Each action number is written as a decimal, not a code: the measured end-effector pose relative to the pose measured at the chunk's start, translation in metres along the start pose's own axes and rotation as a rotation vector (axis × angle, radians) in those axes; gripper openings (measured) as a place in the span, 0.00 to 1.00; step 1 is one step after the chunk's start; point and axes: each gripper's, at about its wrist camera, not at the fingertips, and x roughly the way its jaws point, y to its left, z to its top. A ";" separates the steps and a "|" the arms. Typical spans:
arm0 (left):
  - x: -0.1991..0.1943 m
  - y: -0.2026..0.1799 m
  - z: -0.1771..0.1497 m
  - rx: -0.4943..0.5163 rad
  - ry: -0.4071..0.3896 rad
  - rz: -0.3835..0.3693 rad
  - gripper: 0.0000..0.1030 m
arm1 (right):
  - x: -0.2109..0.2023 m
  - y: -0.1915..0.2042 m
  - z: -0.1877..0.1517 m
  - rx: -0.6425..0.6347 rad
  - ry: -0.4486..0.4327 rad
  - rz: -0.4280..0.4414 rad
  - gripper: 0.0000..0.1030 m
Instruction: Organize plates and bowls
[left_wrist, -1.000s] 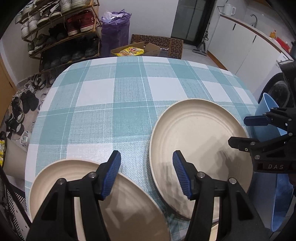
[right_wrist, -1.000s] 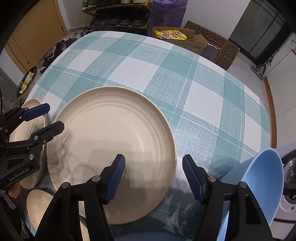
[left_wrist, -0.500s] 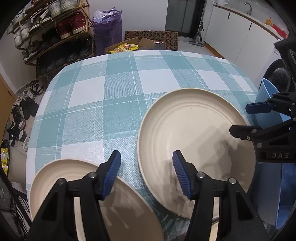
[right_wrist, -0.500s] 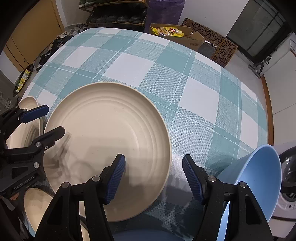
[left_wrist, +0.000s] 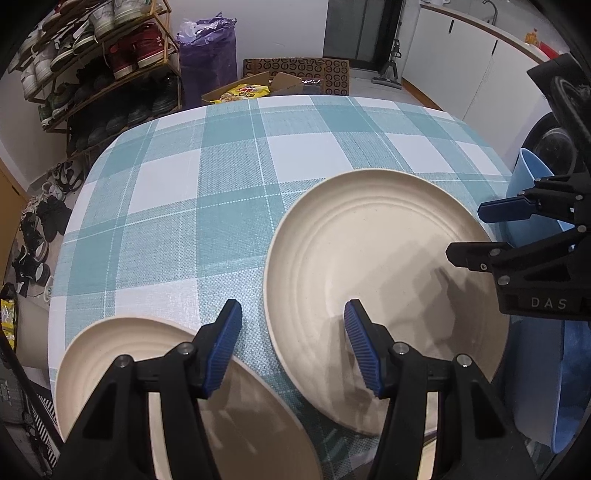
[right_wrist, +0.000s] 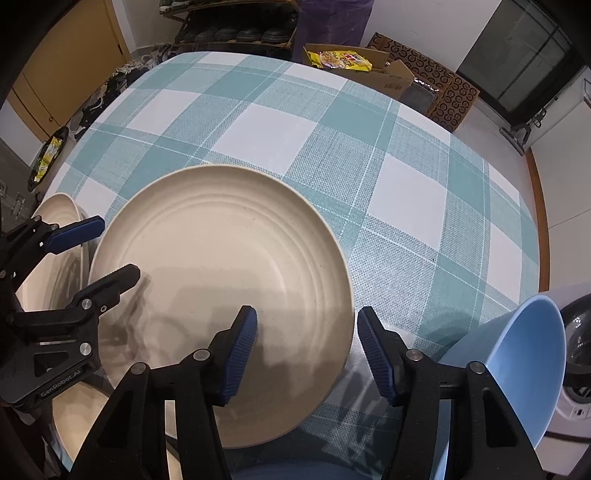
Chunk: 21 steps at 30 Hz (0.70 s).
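A large cream plate (left_wrist: 376, 266) (right_wrist: 221, 273) lies on the teal checked tablecloth. A second cream plate (left_wrist: 122, 354) sits at the near left; it also shows in the right wrist view (right_wrist: 55, 266). A light blue bowl (right_wrist: 517, 369) (left_wrist: 528, 192) stands tilted at the table's right edge. My left gripper (left_wrist: 291, 347) is open and empty, hovering over the gap between the two plates. My right gripper (right_wrist: 306, 354) is open and empty above the large plate's near right rim. Each gripper shows in the other's view, the right (left_wrist: 480, 232) and the left (right_wrist: 103, 247).
The tablecloth (left_wrist: 221, 184) covers the far half of the table. Beyond the table stand a shoe rack (left_wrist: 92, 74), a purple bag (left_wrist: 207, 66) and a cardboard box with yellow packets (right_wrist: 351, 62). White cabinets (left_wrist: 461, 62) and a washing machine (right_wrist: 576, 354) are on the right.
Both grippers have drawn back and tilted slightly, so the large plate sits further up and left in both views. Both grippers stay open. The plates and bowl have not moved.
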 end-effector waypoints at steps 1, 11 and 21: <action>0.000 0.000 0.000 0.001 0.002 -0.002 0.56 | 0.001 0.000 0.000 -0.003 0.002 -0.004 0.57; 0.009 -0.007 -0.002 0.016 0.031 -0.040 0.50 | 0.009 0.001 -0.004 -0.012 0.032 0.018 0.57; 0.009 0.004 0.001 -0.060 0.014 -0.069 0.50 | 0.005 0.000 0.002 0.012 -0.008 0.031 0.57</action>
